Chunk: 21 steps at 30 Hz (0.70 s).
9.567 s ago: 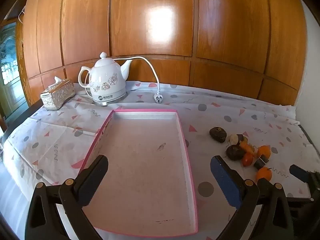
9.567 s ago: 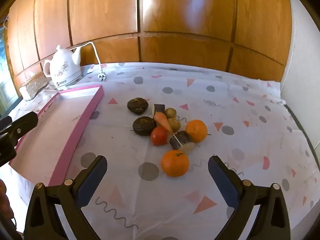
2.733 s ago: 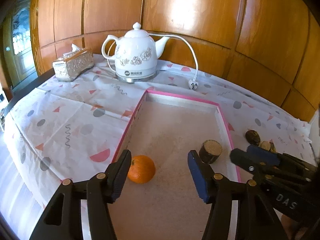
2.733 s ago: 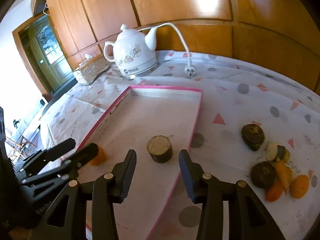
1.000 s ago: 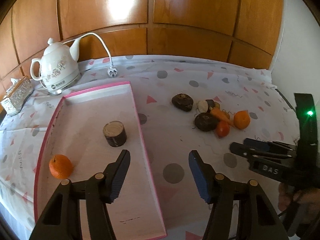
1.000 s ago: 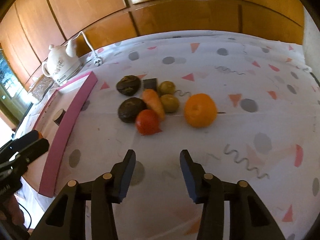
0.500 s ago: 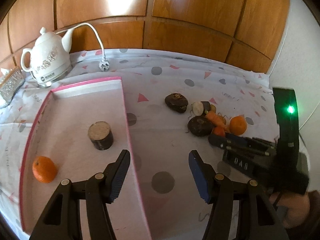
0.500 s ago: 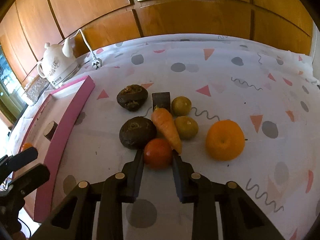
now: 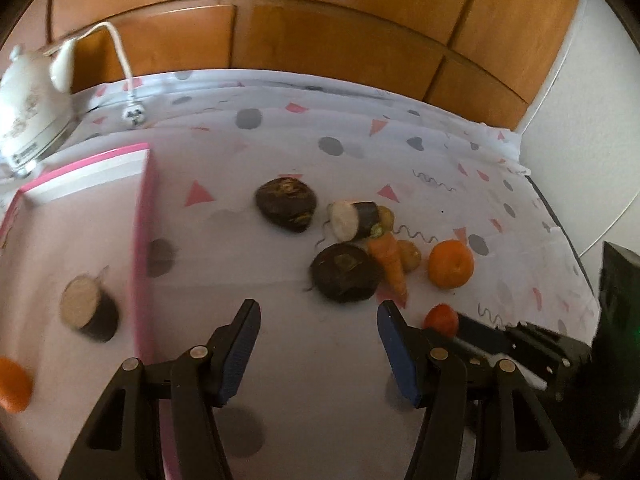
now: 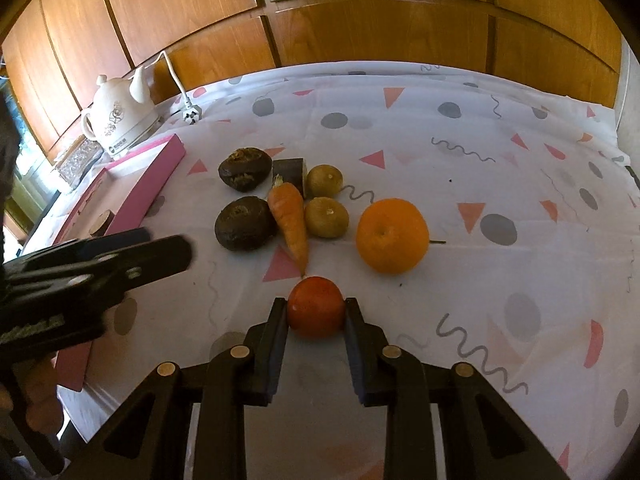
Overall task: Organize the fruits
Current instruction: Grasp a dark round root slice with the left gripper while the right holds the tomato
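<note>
- Red, round tomato-like fruit point(image 10: 316, 306) sits pinched between the two black fingers of the right gripper point(image 10: 316, 312), whose pads press on both of its sides; it is near the front edge of the white tablecloth with grey dots and pink triangles point(image 10: 500, 184).
- Just beyond it, toward the middle of the cloth, lies an orange carrot point(image 10: 290, 222) with its tip pointing at the fruit.
- Beside the carrot are two dark brown lumpy roots point(image 10: 245, 228), two small yellow-green round fruits point(image 10: 326, 216) and a dark cut cylinder piece point(image 10: 289, 170).
- A large orange citrus fruit point(image 10: 392, 234) rests alone to the right of this cluster.
- The left gripper point(image 9: 318, 344) hovers with its blue-padded jaws apart and nothing between them, above bare cloth near the roots.
- A shallow pink-rimmed rectangular tray point(image 9: 140, 240) lies along the left edge of the cloth; it holds a dark cut log-shaped piece point(image 9: 88, 314) and a small orange citrus fruit point(image 9: 12, 384).
- A white ceramic electric kettle point(image 10: 120, 118) stands at the far left corner.
</note>
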Each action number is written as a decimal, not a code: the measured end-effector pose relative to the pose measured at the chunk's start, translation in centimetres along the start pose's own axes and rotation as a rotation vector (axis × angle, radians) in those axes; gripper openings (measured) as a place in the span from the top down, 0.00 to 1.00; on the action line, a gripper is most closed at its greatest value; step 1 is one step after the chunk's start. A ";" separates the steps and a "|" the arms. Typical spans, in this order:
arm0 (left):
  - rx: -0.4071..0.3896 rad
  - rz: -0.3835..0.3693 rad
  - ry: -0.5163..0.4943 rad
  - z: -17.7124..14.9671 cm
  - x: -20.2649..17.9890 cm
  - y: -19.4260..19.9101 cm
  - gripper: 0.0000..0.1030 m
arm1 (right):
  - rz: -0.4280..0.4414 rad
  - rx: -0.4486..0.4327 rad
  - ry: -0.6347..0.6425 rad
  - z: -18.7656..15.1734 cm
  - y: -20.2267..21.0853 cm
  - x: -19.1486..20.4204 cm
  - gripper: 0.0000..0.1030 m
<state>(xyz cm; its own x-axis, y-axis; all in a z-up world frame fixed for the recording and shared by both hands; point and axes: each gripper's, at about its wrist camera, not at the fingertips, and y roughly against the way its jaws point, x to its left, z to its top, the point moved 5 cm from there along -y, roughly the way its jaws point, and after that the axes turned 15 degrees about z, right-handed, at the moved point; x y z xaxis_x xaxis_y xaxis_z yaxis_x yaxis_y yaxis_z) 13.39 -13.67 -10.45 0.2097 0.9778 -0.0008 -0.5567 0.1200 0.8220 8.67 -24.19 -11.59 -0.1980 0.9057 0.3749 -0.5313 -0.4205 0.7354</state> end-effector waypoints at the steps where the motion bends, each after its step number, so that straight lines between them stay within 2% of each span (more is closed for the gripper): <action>1: 0.001 0.001 -0.010 0.2 -0.4 -0.4 0.40 | -0.001 0.000 0.000 0.0 0.0 0.0 0.73; 8: 0.024 0.021 -0.055 1.1 -1.9 -3.0 0.40 | 0.014 -0.008 -0.004 0.0 0.0 -0.1 0.73; 13: 0.002 0.030 -0.067 1.7 -2.4 -3.6 0.41 | 0.025 -0.012 -0.011 -0.1 0.0 -0.3 0.73; 15: -0.008 0.021 -0.072 1.8 -2.5 -3.7 0.56 | 0.028 -0.014 -0.016 -0.1 0.0 -0.3 0.73; 21: -0.017 -0.005 -0.065 0.2 -2.1 -2.3 0.56 | 0.034 -0.009 -0.018 -0.1 -0.1 -0.3 0.72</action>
<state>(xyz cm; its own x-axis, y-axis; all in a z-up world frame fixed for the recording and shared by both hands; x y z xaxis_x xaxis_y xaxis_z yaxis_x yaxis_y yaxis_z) 14.37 -16.05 -12.23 0.2643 0.9639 0.0329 -0.5688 0.1283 0.8124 8.67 -24.44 -11.87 -0.2012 0.8895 0.4102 -0.5320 -0.4509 0.7167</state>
